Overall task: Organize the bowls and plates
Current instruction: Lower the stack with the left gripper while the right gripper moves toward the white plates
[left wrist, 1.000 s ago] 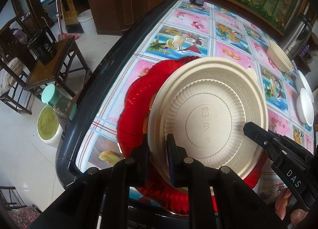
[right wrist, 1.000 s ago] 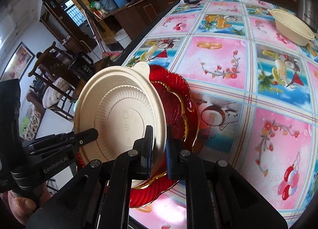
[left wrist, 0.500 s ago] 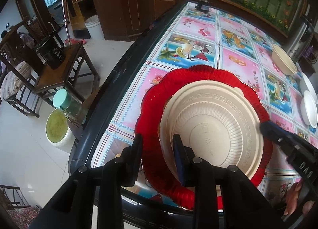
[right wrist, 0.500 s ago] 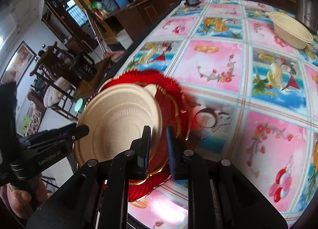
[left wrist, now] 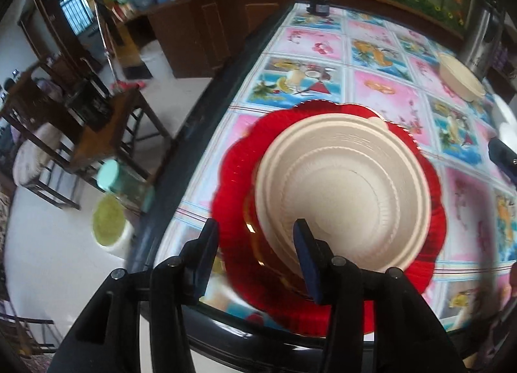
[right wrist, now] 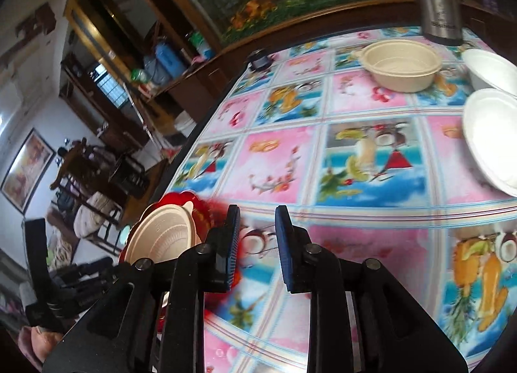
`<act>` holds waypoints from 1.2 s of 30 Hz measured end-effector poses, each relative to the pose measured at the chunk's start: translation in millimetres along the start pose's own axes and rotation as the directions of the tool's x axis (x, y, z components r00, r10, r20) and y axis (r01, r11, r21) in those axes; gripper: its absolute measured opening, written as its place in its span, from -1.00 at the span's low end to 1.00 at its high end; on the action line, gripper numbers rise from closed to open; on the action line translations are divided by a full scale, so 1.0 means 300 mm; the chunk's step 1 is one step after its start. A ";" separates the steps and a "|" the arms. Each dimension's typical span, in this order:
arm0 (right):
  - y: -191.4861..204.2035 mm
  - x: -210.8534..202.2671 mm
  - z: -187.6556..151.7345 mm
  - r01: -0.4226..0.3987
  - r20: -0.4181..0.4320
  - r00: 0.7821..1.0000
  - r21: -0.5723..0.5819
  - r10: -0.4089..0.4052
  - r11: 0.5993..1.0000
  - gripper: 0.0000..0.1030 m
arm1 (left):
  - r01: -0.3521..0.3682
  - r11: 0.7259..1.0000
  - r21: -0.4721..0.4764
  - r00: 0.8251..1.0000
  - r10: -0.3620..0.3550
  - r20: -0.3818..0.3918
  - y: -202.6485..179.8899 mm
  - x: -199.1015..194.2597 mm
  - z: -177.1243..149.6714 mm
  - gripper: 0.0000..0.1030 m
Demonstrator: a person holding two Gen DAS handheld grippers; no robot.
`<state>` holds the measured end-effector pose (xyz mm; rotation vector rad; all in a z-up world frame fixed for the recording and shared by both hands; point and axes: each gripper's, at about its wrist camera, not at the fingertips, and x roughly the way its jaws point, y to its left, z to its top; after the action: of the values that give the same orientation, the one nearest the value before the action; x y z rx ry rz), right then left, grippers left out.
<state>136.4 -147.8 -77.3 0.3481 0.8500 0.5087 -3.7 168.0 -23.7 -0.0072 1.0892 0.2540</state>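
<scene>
With the left gripper (left wrist: 255,243) and right gripper (right wrist: 257,237) both just opening and empty, the beige bowl (left wrist: 342,192) sits off-centre on the red plate (left wrist: 232,179) near the surface's lower edge, where a nudge could tip it.

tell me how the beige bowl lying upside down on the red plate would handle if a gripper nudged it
The beige bowl looks like thin moulded pulp, so probably light and a bit flexible. Rim-down on the glossy red plate, it would likely slide rather than tip. Its ribbed wall should give pads some bite, though a hard squeeze might dent it.
</scene>
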 end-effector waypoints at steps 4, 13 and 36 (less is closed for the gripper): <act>-0.038 -0.043 0.008 0.004 0.037 0.999 0.015 -0.005 1.000 -0.57 | -0.061 0.998 0.001 0.997 0.061 0.037 0.015 -0.047 0.008 -0.08; -0.209 -0.191 0.046 0.066 0.158 0.984 0.087 -0.079 0.994 -0.57 | 0.041 0.999 0.027 0.978 -0.046 0.204 -0.107 -0.225 0.017 0.12; -0.859 -0.538 0.087 0.023 0.151 0.983 0.459 -0.103 0.888 -0.32 | 0.339 0.907 0.249 0.934 -0.356 0.023 -1.049 -0.082 0.255 0.50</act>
<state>141.3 -452.9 -85.9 0.7848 0.8041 0.2058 117.8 -132.5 -3.9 0.0243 1.0245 -0.2010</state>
